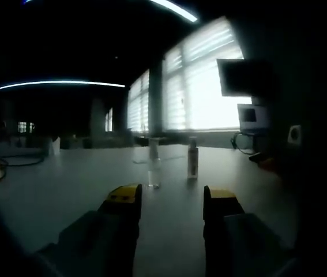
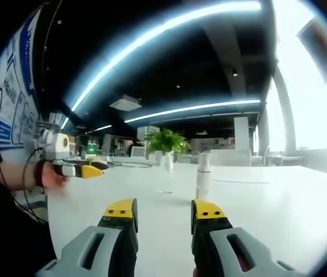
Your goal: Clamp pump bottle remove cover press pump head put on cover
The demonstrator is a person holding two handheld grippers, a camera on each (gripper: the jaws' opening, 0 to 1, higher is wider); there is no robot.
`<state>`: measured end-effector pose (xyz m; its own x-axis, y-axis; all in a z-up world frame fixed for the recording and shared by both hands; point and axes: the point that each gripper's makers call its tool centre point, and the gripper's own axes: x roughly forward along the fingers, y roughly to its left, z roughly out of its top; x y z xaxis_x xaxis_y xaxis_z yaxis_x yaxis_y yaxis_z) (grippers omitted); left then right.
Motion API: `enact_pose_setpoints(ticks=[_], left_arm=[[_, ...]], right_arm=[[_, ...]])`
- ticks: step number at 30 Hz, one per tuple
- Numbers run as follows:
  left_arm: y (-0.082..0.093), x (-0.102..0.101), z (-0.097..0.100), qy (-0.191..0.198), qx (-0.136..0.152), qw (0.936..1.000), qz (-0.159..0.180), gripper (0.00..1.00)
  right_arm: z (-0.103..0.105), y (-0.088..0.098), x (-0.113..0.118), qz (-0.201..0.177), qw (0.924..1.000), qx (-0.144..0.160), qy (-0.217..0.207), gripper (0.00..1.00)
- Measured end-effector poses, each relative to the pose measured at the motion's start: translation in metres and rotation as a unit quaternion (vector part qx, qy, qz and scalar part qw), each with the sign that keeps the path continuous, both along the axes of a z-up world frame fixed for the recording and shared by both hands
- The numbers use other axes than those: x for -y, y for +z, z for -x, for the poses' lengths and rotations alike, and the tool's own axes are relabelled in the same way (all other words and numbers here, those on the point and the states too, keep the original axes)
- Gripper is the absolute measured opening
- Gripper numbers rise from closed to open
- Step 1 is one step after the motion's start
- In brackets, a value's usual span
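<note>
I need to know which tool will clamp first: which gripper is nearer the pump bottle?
Right, by a small margin. The right gripper sits just short of the pump bottle, jaws open. The left gripper hangs off to the side, farther back, also open and empty.

the table [image 2: 278,202] was seen as smooth, white and faintly glossy. the pump bottle [image 2: 203,178] looked like pale plastic, its cover [image 2: 168,172] clear and glassy. grey matt plastic formed the right gripper [image 2: 163,212], yellow-tipped.
</note>
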<state>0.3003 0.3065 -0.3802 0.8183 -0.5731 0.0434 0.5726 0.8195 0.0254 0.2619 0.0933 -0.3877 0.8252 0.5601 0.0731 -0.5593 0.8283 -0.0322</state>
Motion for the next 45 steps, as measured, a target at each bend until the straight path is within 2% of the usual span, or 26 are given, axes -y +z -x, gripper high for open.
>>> enact_pose_setpoints(ticks=[6, 13, 25, 36, 40, 45], left_arm=[[0.005, 0.008, -0.011, 0.0, 0.004, 1.0, -0.002, 0.34], [0.006, 0.011, -0.026, 0.008, -0.004, 0.9998, 0.017, 0.34], [0.002, 0.019, -0.05, 0.015, -0.008, 0.9998, 0.003, 0.35], [0.0, 0.025, -0.065, 0.019, -0.02, 0.9994, 0.018, 0.35], [0.0, 0.031, -0.078, 0.03, -0.01, 0.9995, -0.009, 0.35], [0.002, 0.039, -0.085, 0.023, -0.004, 0.9996, -0.013, 0.36]], right_arm=[[0.0, 0.0, -0.001, -0.001, 1.0, -0.001, -0.002, 0.31], [0.001, 0.0, -0.003, 0.001, 1.0, -0.001, 0.0, 0.31], [0.002, 0.001, -0.004, 0.0, 1.0, 0.0, -0.001, 0.31], [0.0, 0.0, -0.001, 0.0, 1.0, 0.0, 0.0, 0.31], [0.0, 0.0, -0.001, 0.0, 1.0, 0.0, 0.001, 0.31], [0.0, 0.0, -0.002, -0.001, 1.0, -0.001, 0.0, 0.31]])
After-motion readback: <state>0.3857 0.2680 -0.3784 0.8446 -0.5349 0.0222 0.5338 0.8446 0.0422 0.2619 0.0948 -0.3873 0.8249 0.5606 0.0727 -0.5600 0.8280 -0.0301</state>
